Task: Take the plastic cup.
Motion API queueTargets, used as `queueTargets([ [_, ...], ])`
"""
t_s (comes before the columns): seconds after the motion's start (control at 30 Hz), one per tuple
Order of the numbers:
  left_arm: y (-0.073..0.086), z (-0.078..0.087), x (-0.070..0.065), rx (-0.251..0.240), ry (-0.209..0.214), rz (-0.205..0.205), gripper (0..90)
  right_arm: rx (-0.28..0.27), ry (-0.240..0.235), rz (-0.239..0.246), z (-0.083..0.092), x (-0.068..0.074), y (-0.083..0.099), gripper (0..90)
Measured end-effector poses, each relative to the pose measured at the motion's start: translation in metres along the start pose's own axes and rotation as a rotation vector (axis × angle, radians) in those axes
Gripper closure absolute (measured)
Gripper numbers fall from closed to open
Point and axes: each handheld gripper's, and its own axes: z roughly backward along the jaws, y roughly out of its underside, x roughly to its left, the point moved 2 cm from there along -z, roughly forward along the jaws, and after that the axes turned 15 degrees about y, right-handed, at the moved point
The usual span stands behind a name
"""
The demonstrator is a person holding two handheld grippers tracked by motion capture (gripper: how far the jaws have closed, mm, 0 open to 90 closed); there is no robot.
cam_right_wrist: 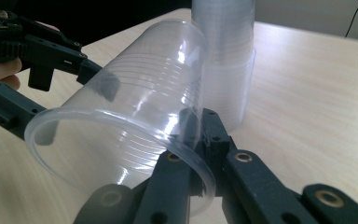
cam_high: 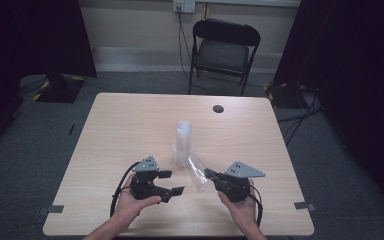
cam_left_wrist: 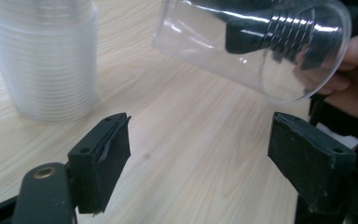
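Observation:
A single clear plastic cup (cam_high: 198, 172) (cam_right_wrist: 135, 107) lies tilted on its side above the wooden table (cam_high: 130, 125). My right gripper (cam_high: 211, 175) (cam_right_wrist: 196, 130) is shut on its wall at the rim, one jaw inside the cup and one outside. The cup's base points toward a tall stack of clear cups (cam_high: 183, 142) (cam_right_wrist: 226, 60) standing upright mid-table. My left gripper (cam_high: 172, 182) (cam_left_wrist: 200, 154) is open just left of the held cup, with nothing but bare table between its pads. In the left gripper view the held cup (cam_left_wrist: 242, 51) hangs above and beyond the jaws, and the stack (cam_left_wrist: 46, 56) stands at the far left.
A small dark round hole (cam_high: 218, 108) sits near the table's far edge. A black folding chair (cam_high: 223, 50) stands on the carpet behind the table. Dark curtains hang on both sides, and cables run along the floor at the right.

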Motion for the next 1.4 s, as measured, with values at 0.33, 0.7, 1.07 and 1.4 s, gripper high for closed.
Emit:
queueTargets([
  [0.33, 0.004, -0.003, -0.004, 0.037, -0.093, -0.11, 22.9, 0.077, -0.052, -0.054, 0.001, -0.006, -0.001, 90.0],
  [0.7, 0.01, -0.007, -0.006, 0.085, -0.114, -0.19, 21.4, 0.2, -0.135, 0.001, -0.002, 0.002, -0.003, 90.0],
  [1.07, 0.013, -0.012, -0.014, 0.108, -0.113, -0.3, 20.5, 0.336, -0.205, -0.019, -0.014, 0.002, 0.0, 90.0],
  [1.4, 0.016, -0.02, -0.022, 0.142, -0.086, -0.403, 15.7, 0.416, -0.267, -0.008, -0.018, 0.008, 0.003, 90.0],
])
